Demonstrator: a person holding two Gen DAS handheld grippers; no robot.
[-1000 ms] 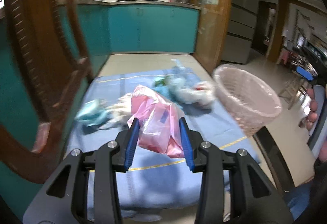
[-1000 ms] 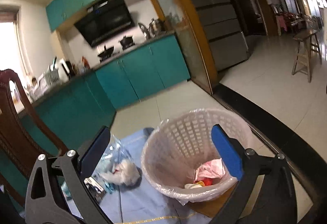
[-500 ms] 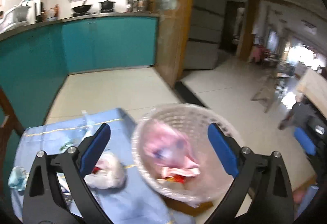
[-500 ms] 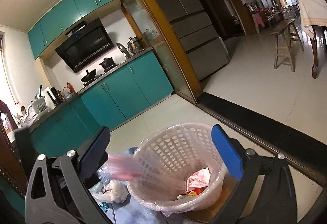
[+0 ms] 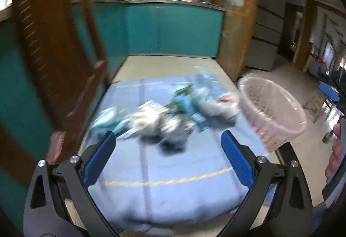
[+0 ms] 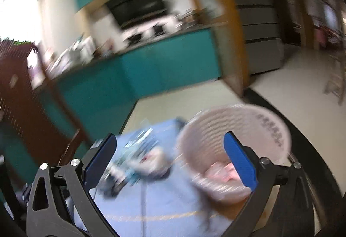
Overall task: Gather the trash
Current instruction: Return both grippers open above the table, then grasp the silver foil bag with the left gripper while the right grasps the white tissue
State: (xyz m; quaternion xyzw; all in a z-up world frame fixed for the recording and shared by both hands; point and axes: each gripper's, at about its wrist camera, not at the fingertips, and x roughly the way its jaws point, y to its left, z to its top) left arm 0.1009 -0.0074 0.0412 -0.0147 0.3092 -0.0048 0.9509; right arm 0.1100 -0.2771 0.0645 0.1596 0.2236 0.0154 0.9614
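The left gripper is spread wide, its two blue fingers far apart with nothing between them and touching nothing. It hangs above the near part of a blue cloth that covers the table. The right gripper is likewise opened wide and holds nothing; its blue pads frame the scene without contact.

Just past the left gripper's tips, a loose heap of trash lies across the middle of the cloth: pale blue, white and teal wrappers and crumpled plastic bags, blurred by motion so single pieces are hard to tell apart. A white bag with a red patch lies at the heap's right end, close to the basket.

The basket, a pale perforated bin lined with thin plastic, stands at the right edge of the table. In the right wrist view the basket sits behind the right pad, and pink and white scraps lie in its bottom. The remaining trash lies on the cloth to the basket's left.

A dark wooden chair back rises at the table's left side. Teal kitchen cabinets run across the background.
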